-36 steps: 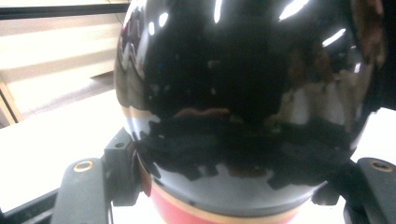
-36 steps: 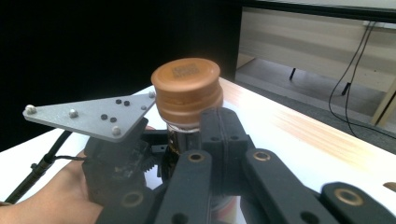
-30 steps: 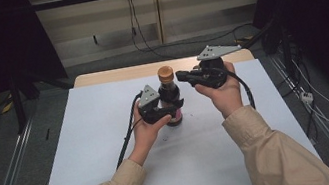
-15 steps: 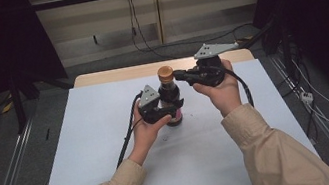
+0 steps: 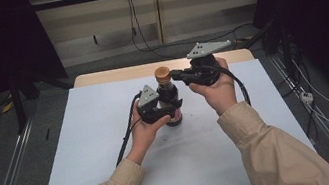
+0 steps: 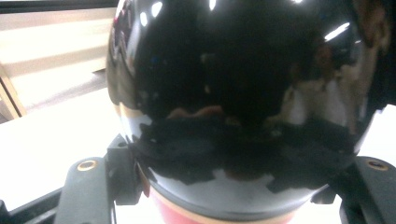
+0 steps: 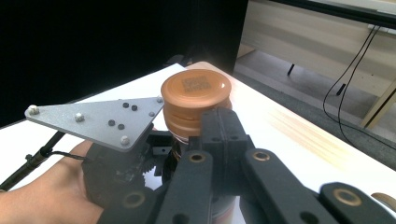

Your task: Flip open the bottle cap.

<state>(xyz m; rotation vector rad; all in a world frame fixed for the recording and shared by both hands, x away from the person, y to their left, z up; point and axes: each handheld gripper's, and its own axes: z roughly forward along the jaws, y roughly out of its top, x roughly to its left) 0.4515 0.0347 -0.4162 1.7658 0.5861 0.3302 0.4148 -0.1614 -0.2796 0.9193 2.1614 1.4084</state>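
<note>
Left claw (image 5: 169, 108) pinching dark bottle (image 5: 170, 102) body, upright on surface (image 5: 91, 150). Right claw (image 5: 176, 75) pressed together beside brown cap (image 5: 162, 73).

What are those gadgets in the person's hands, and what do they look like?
Each is a black hand-held gripper: the left gripper and right gripper each carry a grey three-cornered plate with small screws and trail a black cable. The person wears beige sleeves.

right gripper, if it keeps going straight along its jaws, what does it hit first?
Most likely the brown cap of the dark bottle: the right gripper points at it, jaws shut, tips beside its side. Contact can't be judged. The left gripper grips the bottle's body below.
</note>
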